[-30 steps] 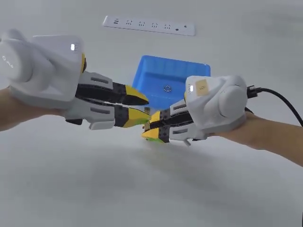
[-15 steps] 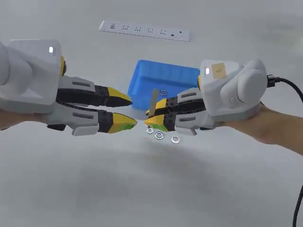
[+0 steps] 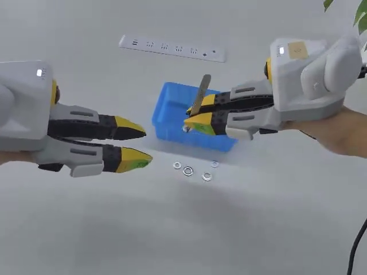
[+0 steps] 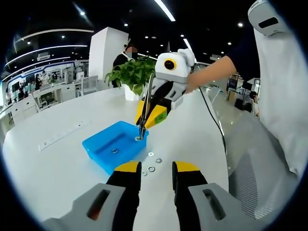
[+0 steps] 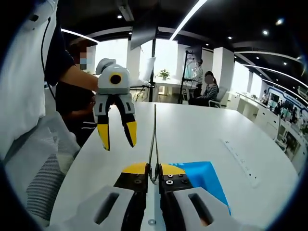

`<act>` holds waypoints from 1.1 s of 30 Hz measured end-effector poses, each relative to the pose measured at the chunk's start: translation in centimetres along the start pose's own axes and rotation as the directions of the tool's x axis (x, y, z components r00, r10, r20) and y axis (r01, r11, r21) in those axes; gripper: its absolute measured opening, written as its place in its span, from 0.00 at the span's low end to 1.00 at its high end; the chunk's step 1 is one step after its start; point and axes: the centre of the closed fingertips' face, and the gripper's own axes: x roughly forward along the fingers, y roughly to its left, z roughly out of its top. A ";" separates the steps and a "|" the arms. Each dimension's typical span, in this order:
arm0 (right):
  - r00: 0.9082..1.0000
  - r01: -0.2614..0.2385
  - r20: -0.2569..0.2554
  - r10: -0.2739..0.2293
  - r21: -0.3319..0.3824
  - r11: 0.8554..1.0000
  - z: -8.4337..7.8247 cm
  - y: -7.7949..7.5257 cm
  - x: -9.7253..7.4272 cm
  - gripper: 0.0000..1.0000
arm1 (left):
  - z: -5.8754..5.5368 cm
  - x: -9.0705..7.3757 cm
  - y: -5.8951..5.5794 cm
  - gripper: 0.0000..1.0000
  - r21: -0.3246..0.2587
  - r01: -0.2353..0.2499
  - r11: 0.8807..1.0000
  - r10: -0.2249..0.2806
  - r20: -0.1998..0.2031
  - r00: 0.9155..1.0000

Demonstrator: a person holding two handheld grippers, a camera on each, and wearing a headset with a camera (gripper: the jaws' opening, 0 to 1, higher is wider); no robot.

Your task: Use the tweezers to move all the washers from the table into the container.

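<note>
Since 1 second ago my 2 grippers have drawn apart: then their tips almost met in front of the blue container (image 3: 166,123), and now the left gripper (image 3: 147,146) sits well out to the left of the container while the right gripper (image 3: 190,119) has lifted over it. That parting has uncovered the loose washers (image 3: 188,171), 4 of them, lying close together on the white table (image 3: 258,229) just beside the container's near wall, none touching it. My left fingers are spread wide with nothing between them, their yellow tips aimed toward the container's near left corner and apart from it. My right fingers are pressed together on the tweezers (image 3: 200,94), gripping them partway along their length. In the left gripper view the tweezers stand steeply, the upper end rising above my right fingers and the lower tips reaching down to the container's rim on the side nearest the loose washers. Something small and grey shows at those tips, but I cannot tell whether it is a washer pinched there. In the same view a lone washer (image 4: 114,150) lies flat on the container's floor, toward its middle. Beyond the container's far wall a white power strip (image 3: 172,47) lies on the table, well apart from it. Farther back in the left gripper view a green plant (image 4: 131,77) stands behind the container.
</note>
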 end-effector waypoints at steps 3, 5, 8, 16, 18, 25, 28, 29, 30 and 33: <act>1.000 0.009 0.006 -0.009 -0.003 1.000 0.2 -0.9 -0.1 0.08 | -0.3 -0.1 -0.1 0.29 -0.004 0.005 1.000 -0.005 -0.010 1.000; 1.000 0.015 0.002 -0.015 -0.007 1.000 0.2 -1.6 -0.1 0.08 | -0.4 -0.1 0.0 0.29 -0.002 0.000 1.000 0.000 -0.011 1.000; 1.000 0.028 0.002 -0.028 -0.010 1.000 0.3 -2.6 -0.1 0.08 | -0.2 -0.3 0.3 0.29 -0.011 -0.014 1.000 0.014 0.003 1.000; 0.996 0.089 -0.023 -0.088 0.010 0.996 -2.5 -7.4 0.6 0.08 | -0.8 -0.8 0.6 0.29 -0.028 -0.026 0.999 0.026 -0.004 1.000; 0.995 0.101 -0.030 -0.100 0.033 0.994 -3.4 -8.1 0.9 0.08 | -1.0 -0.8 0.7 0.29 -0.034 -0.028 0.999 0.028 -0.006 1.000; 0.992 0.112 -0.069 -0.107 0.068 0.991 -6.3 -8.7 3.3 0.08 | -1.7 -0.8 0.9 0.29 -0.060 -0.042 0.997 0.041 -0.015 0.999; 0.992 0.103 -0.077 -0.097 0.079 0.992 -7.1 -8.4 3.9 0.08 | -1.9 -1.0 1.1 0.29 -0.069 -0.050 0.996 0.048 -0.018 0.999; 0.992 0.101 -0.078 -0.094 0.080 0.992 -7.2 -8.3 4.0 0.08 | -2.0 -1.1 1.2 0.29 -0.073 -0.054 0.996 0.053 -0.017 0.998; 0.993 0.095 -0.084 -0.088 0.080 0.992 -7.4 -8.0 4.2 0.08 | -2.1 -1.1 1.3 0.29 -0.077 -0.055 0.996 0.054 -0.018 0.998; 0.993 0.090 -0.084 -0.083 0.084 0.992 -7.7 -7.6 4.4 0.08 | -2.2 -1.2 1.4 0.29 -0.082 -0.063 0.995 0.062 -0.020 0.998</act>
